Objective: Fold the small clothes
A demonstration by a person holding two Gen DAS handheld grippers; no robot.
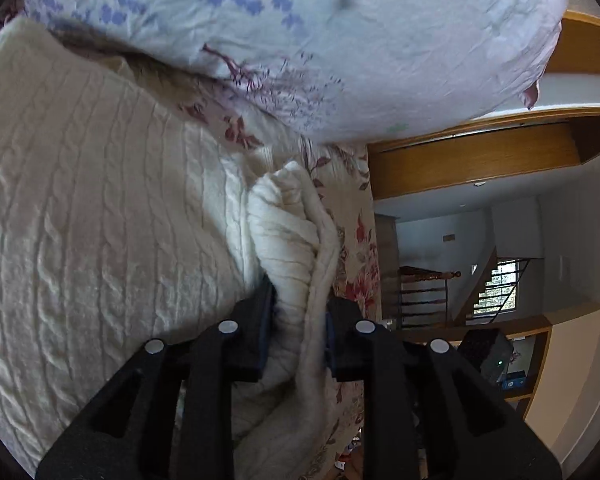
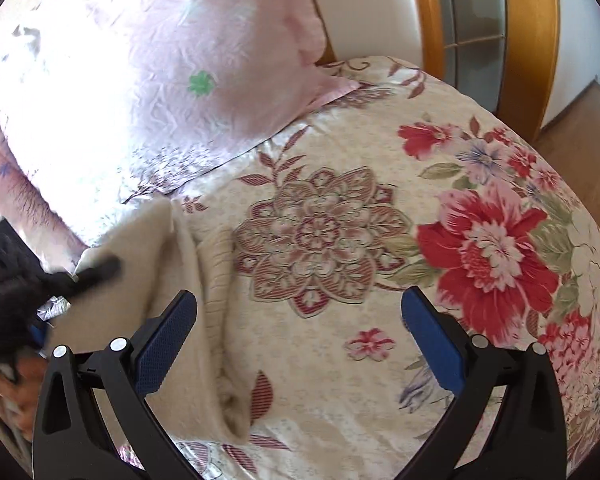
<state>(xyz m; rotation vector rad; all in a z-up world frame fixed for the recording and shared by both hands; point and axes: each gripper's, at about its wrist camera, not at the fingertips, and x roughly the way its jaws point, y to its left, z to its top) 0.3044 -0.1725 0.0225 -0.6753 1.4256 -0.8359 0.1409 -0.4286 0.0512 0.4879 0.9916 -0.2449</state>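
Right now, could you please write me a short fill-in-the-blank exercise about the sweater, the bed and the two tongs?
1. The left tongs have a bunched fold of the cream ____ between them.
2. The right tongs stand wide ____ with nothing between them.
3. The sweater lies on a bedspread printed with ____.
4. The pink pillow has one small ____ flower.

Missing words: sweater; open; flowers; green

Your left claw (image 1: 298, 334) is black plastic with two thick fingers and blue pads on the inside. Round silver screws sit on top, two on each side. Your right claw (image 2: 300, 344) looks the same: black arms, bumpy blue pads (image 2: 166, 346) and shiny round screws (image 2: 118, 345). Both have long holes cut in their black arms.
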